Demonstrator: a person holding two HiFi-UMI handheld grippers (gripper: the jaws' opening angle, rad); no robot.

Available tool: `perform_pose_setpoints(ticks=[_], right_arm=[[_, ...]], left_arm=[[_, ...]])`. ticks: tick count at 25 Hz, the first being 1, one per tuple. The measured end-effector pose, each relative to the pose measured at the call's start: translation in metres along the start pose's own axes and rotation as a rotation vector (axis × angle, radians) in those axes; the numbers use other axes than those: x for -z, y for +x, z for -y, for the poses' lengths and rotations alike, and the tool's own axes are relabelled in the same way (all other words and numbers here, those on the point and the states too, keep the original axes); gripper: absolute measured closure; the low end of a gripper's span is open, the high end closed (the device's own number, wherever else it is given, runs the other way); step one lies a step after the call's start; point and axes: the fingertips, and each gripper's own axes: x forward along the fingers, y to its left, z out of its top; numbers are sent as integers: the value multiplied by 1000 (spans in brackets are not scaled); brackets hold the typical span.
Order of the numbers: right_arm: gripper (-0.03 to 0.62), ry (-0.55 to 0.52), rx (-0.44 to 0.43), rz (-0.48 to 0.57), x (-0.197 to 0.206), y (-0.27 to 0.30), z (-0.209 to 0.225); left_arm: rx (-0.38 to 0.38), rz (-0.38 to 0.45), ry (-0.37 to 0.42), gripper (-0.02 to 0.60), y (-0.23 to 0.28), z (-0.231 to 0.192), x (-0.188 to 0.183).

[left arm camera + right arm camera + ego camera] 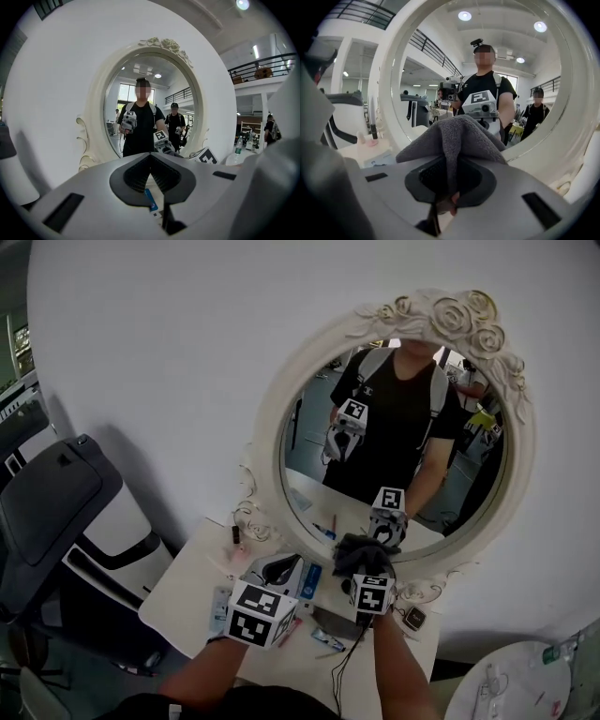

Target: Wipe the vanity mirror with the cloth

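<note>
The oval vanity mirror (pixel 298 457) in its ornate white frame (pixel 265 418) leans against the wall. My right gripper (pixel 365 565) is shut on a dark grey cloth (pixel 360 550), held bunched just in front of the mirror's lower rim. In the right gripper view the cloth (pixel 455 134) drapes over the jaws and hides the fingertips of the right gripper (pixel 452 159), with the mirror (pixel 436 70) close ahead. My left gripper (pixel 279 571) hovers over the table to the left, shut with nothing in it. The left gripper (pixel 150 158) faces the mirror (pixel 140 89) from further back.
The white vanity table (pixel 184 589) carries small cosmetics: a blue-and-white box (pixel 309 580), a dark flat item (pixel 334 622) and a small tube (pixel 235 534). A grey office chair (pixel 56 502) stands at the left. A round white table (pixel 511 681) sits at the lower right.
</note>
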Motion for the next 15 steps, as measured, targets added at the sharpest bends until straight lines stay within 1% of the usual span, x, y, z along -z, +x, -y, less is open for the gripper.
perform_pose_setpoints(ticks=[2,3,6,9,12,15], right_arm=[[556,59,-9,7,0,3,-7],[556,70,-17,8,-1,5,-11],[556,66,-50,13,-4,12,-26],[556,55,-103,10,-8,21,-51],[556,34,-147,16,-22,30,-83],[556,29,-169,34,-39,36,-108]], left_arm=[[-23,0,-4,575,-7,-11,2],[-38,-1,-9,575,-10,-19,4],[-83,-15,-27,575,-19,-38,11],[-107,-27,-32,575,-25,-48,16],[-125,-29,-32,575,-32,-56,18],[-152,-31,-39,575,-39,-66,22]])
